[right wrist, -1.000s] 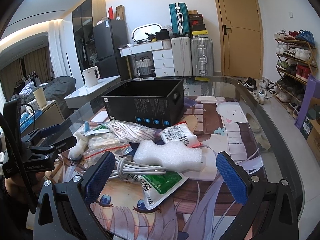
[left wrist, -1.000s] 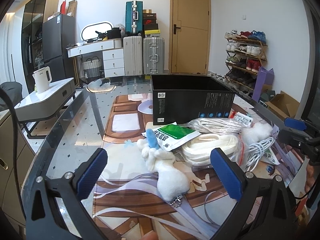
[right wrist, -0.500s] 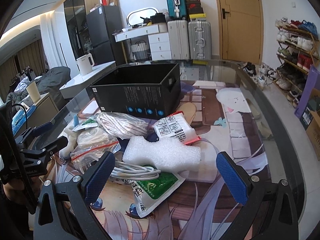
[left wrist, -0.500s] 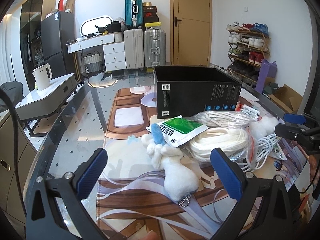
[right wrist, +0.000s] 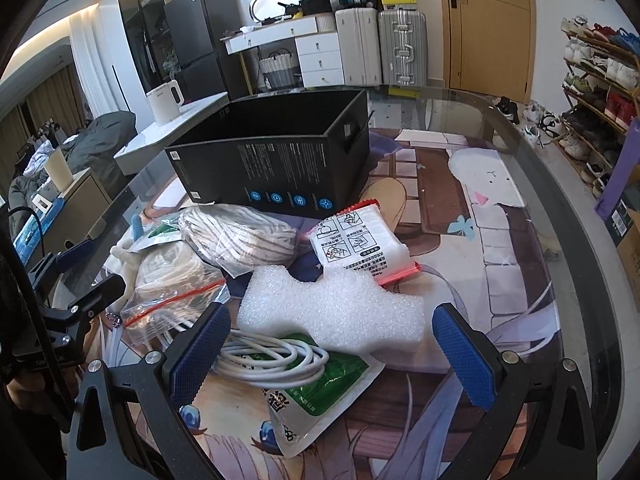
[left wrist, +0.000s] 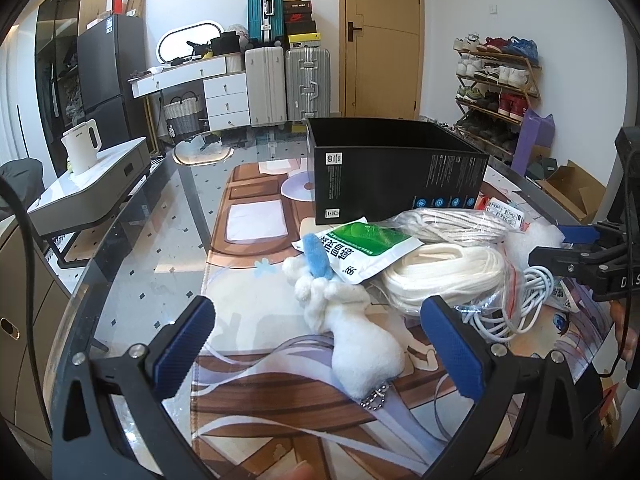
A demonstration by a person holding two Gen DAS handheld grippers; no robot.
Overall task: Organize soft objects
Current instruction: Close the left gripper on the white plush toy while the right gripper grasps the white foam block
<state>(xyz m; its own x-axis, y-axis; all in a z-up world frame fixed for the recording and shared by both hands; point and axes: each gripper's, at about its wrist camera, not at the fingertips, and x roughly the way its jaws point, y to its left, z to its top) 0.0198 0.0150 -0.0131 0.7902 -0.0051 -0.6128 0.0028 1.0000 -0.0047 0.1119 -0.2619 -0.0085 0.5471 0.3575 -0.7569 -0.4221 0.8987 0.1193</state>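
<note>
A white plush toy (left wrist: 352,324) with a blue ear lies on the printed mat, between the open jaws of my left gripper (left wrist: 320,344). Beside it lie a green-white pouch (left wrist: 360,252), bagged white rope (left wrist: 444,276) and a white cable coil (left wrist: 520,304). An open black box (left wrist: 396,168) stands behind the pile. My right gripper (right wrist: 332,352) is open just above a white foam piece (right wrist: 336,308), the cable coil (right wrist: 272,360) and a green pouch (right wrist: 316,396). A printed sachet (right wrist: 360,244) and a second rope bag (right wrist: 236,240) lie in front of the box (right wrist: 280,160).
The glass table's curved edge (right wrist: 580,216) runs along the right. A low side table with a white kettle (left wrist: 82,148) stands to the left. Suitcases, a door and a shoe rack (left wrist: 496,80) stand behind. My right gripper shows at the right edge of the left wrist view (left wrist: 576,252).
Both grippers have moved down and closer to the pile. The foam piece and the plush toy now sit lower and larger in their views. Nothing was taken hold of.
</note>
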